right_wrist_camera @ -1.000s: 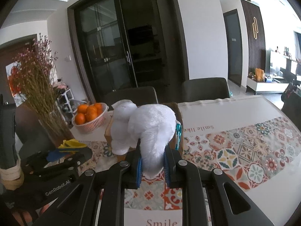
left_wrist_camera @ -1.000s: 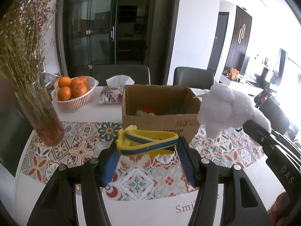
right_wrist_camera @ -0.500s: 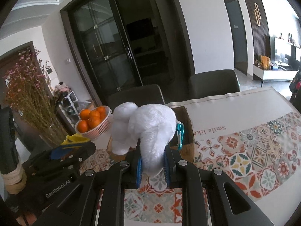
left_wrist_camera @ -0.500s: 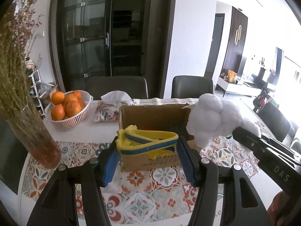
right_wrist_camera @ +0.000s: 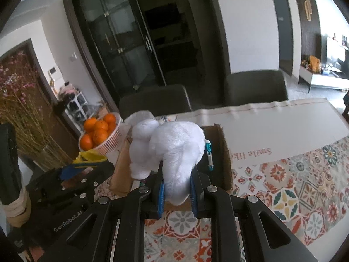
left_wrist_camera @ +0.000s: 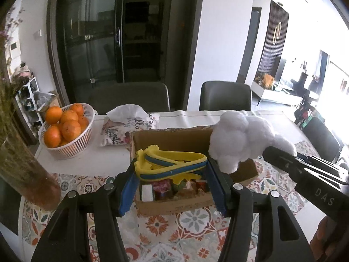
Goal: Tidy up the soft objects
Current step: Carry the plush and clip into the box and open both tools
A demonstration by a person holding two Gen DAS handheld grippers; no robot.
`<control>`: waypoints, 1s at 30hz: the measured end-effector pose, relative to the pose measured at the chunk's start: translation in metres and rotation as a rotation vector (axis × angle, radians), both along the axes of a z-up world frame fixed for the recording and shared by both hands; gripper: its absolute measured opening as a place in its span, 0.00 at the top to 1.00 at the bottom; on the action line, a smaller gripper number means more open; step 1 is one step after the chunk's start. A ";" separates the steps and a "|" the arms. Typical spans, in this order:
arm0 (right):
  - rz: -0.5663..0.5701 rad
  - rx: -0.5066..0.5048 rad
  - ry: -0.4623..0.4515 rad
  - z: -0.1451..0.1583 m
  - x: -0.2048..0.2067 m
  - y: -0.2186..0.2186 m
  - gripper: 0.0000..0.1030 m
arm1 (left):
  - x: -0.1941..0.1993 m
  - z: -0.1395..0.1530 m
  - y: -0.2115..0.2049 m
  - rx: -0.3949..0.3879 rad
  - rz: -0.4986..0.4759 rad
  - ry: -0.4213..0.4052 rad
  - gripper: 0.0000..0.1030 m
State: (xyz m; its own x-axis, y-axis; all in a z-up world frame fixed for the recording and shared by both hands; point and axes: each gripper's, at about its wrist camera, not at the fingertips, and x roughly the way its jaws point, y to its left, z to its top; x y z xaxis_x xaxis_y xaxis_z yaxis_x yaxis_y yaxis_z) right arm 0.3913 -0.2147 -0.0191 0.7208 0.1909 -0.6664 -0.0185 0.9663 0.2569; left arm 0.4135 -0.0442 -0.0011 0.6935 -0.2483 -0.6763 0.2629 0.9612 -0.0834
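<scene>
We carry two soft items toward the cardboard box [left_wrist_camera: 170, 205] on the patterned tablecloth [right_wrist_camera: 290, 187]: the left gripper [left_wrist_camera: 171, 182] is clamped on a yellow-and-blue soft toy [left_wrist_camera: 172, 163] held above the box's open top, and the right gripper [right_wrist_camera: 176, 198] pinches a white plush toy [right_wrist_camera: 172, 150] by its lower end, hanging over the box's near right side. To finish well, we judge each item should be centred over the opening and lowered before the jaws part, one hand at a time, so neither snags the rim or the other gripper. Count: two grippers, two held toys, one box with several small items inside, one basket of oranges [left_wrist_camera: 65, 128] holding at least six, two chairs [left_wrist_camera: 225, 96].
</scene>
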 end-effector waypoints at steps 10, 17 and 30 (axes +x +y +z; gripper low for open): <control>0.051 -0.048 0.093 -0.043 0.050 0.003 0.81 | 0.046 -0.037 -0.007 0.060 -0.005 0.073 0.43; 0.108 -0.070 0.139 -0.064 0.071 0.007 0.81 | 0.068 -0.062 -0.017 0.110 -0.029 0.118 0.43; 0.180 -0.086 0.328 -0.107 0.096 0.009 0.76 | 0.084 -0.091 -0.028 0.162 -0.053 0.206 0.42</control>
